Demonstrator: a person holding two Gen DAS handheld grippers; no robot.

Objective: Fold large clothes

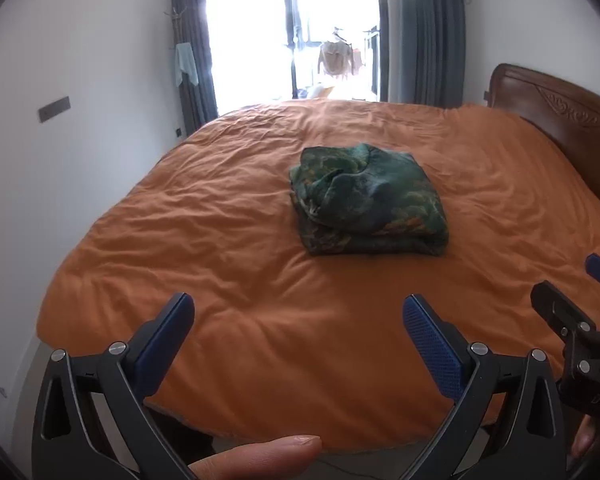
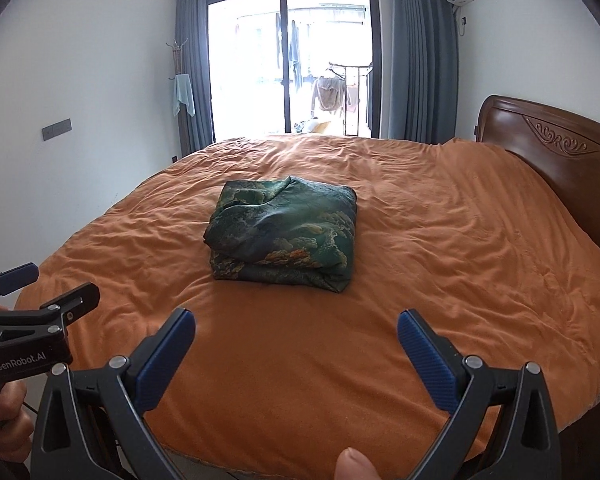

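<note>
A green patterned garment (image 1: 366, 200) (image 2: 286, 230) lies folded into a thick square bundle in the middle of the orange bed cover (image 1: 240, 280) (image 2: 440, 260). My left gripper (image 1: 298, 308) is held over the bed's near edge, open and empty, well short of the bundle. My right gripper (image 2: 296, 324) hovers beside it, also open with nothing between its blue pads. Each gripper shows at the edge of the other's view: the right one (image 1: 580, 284) at the right, the left one (image 2: 44, 284) at the left.
A carved wooden headboard (image 2: 548, 152) bounds the bed on the right. A white wall (image 2: 80, 100) runs close along the left side. Glass balcony doors (image 2: 292, 64) with grey curtains stand beyond the far edge. A person's fingers (image 1: 260, 456) show at the bottom.
</note>
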